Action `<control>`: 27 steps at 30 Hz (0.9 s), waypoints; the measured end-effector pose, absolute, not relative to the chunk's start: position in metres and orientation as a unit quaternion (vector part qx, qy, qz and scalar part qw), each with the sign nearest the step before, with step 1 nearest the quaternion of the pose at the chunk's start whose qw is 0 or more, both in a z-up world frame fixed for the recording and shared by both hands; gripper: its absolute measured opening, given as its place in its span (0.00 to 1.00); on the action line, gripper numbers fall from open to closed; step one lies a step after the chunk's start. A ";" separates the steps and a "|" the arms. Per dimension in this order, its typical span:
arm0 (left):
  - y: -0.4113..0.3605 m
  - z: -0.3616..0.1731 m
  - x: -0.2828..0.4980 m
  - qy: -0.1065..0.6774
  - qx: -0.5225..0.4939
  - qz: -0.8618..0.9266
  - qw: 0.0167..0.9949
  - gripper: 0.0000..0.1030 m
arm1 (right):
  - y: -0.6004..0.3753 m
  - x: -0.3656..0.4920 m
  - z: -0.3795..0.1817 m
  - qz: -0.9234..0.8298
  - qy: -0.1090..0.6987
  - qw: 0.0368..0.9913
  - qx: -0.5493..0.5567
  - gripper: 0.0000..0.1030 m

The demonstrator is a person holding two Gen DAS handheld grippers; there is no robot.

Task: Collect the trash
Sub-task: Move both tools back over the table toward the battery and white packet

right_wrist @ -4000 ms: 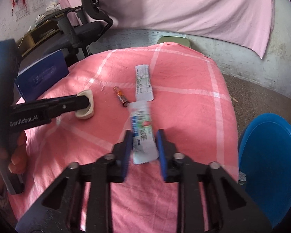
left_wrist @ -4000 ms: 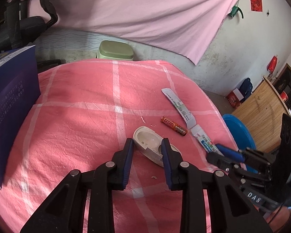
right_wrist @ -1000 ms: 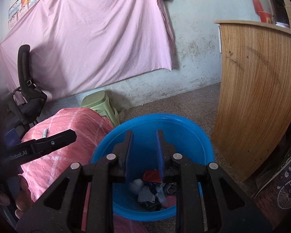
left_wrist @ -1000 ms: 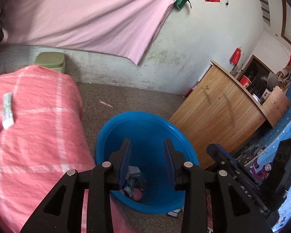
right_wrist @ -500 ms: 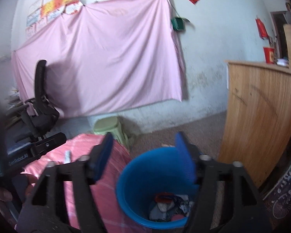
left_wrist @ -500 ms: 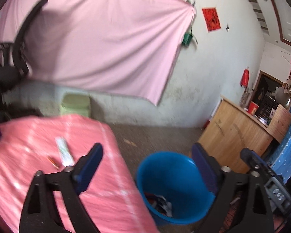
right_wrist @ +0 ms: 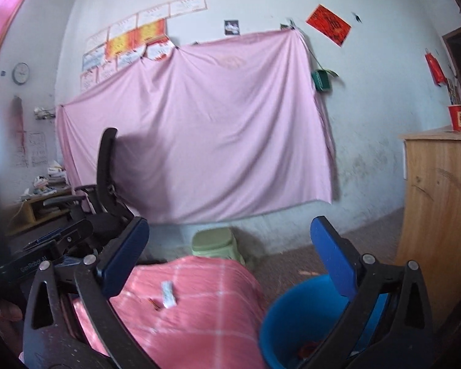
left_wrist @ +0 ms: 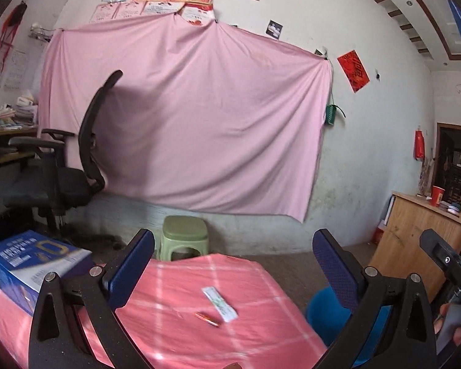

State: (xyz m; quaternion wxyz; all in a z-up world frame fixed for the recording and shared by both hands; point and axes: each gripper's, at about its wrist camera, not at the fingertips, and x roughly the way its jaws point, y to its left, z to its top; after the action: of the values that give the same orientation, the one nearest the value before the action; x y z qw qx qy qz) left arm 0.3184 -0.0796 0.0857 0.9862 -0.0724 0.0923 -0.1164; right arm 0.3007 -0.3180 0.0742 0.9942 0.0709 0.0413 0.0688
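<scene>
My left gripper (left_wrist: 233, 236) points nearly level over the pink-checked table (left_wrist: 175, 283). Its jaws are opening wide and nothing is between them. A white paper strip (left_wrist: 219, 304) and a small orange battery (left_wrist: 206, 319) lie on the cloth below it. Right of the table stands the blue bin (left_wrist: 318, 307). My right gripper (right_wrist: 229, 223) is also opening, with nothing in it, above the gap between table and bin (right_wrist: 289, 310). Scraps of trash (right_wrist: 307, 349) show inside the bin. The strip (right_wrist: 168, 298) and the battery (right_wrist: 153, 304) appear in the right wrist view too.
A blue box (left_wrist: 30, 261) stands on the table's left side. Behind the table are a green stool (left_wrist: 184, 236) and a black office chair (left_wrist: 86, 166). A wooden counter (right_wrist: 439, 215) rises right of the bin. A pink sheet (left_wrist: 199, 123) covers the wall.
Both grippers have risen from just over the blue bin and swung left toward the table. Their jaws have gone from narrow to wide apart.
</scene>
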 end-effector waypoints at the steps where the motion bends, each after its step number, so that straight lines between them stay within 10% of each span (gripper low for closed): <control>1: -0.074 0.085 0.317 0.085 -0.071 -0.108 0.988 0.98 | -0.311 0.302 0.073 0.073 0.035 0.994 0.070 1.00; 11: -0.029 0.063 0.327 0.065 -0.053 -0.058 0.995 0.98 | -0.254 0.335 0.057 0.107 0.035 0.993 0.037 1.00; 27: -0.010 -0.018 0.402 0.276 -0.087 -0.049 0.956 0.97 | -0.213 0.438 -0.010 0.140 0.265 0.954 -0.027 0.95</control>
State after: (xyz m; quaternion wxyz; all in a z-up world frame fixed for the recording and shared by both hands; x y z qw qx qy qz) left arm 0.4023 -0.0102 -0.0176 0.9559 -0.0874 0.2762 -0.0486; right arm 0.4385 -0.2128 -0.0105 0.9537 -0.0266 0.2650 0.1395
